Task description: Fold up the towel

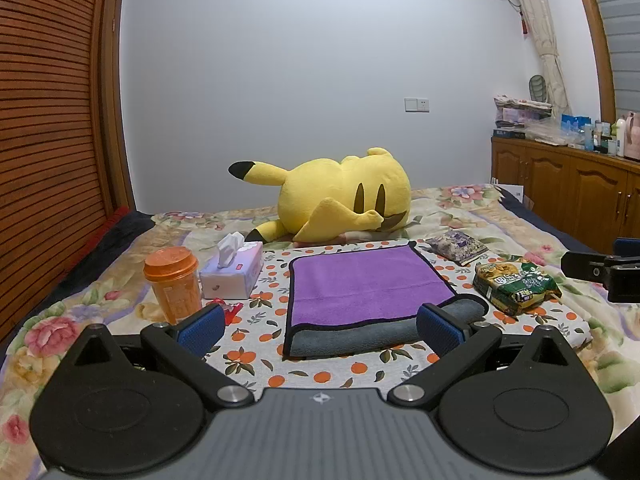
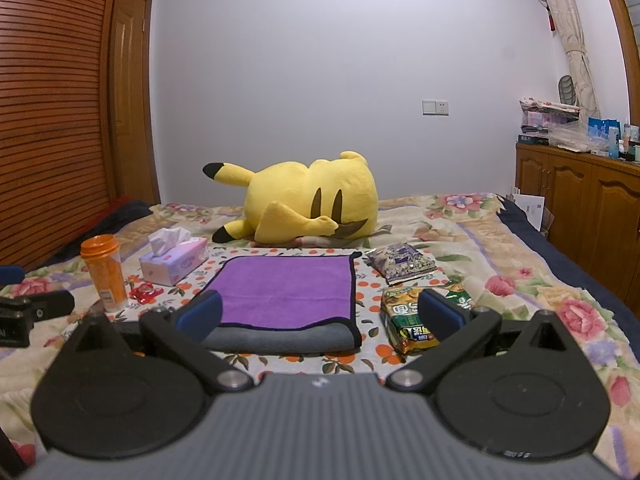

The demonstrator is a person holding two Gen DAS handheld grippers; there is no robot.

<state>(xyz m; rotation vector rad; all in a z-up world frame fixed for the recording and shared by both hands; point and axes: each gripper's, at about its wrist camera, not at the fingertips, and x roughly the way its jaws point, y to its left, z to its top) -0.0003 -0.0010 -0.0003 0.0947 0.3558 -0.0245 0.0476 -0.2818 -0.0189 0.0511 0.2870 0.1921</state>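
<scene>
A purple towel (image 1: 368, 284) with black trim and a grey underside lies folded on an orange-print cloth (image 1: 272, 292) on the bed. Its grey lower layer sticks out along the near edge. It also shows in the right wrist view (image 2: 288, 288). My left gripper (image 1: 320, 330) is open and empty, held just short of the towel's near edge. My right gripper (image 2: 320, 316) is open and empty, near the towel's near right corner. Each gripper shows at the edge of the other's view.
A yellow plush toy (image 1: 344, 196) lies behind the towel. An orange cup (image 1: 174, 284), a tissue box (image 1: 232, 272) and a red wrapper (image 1: 228, 308) are at the left. A green snack bag (image 1: 516, 286) and a purple packet (image 1: 458, 246) are at the right. Wooden cabinets (image 1: 572, 196) stand far right.
</scene>
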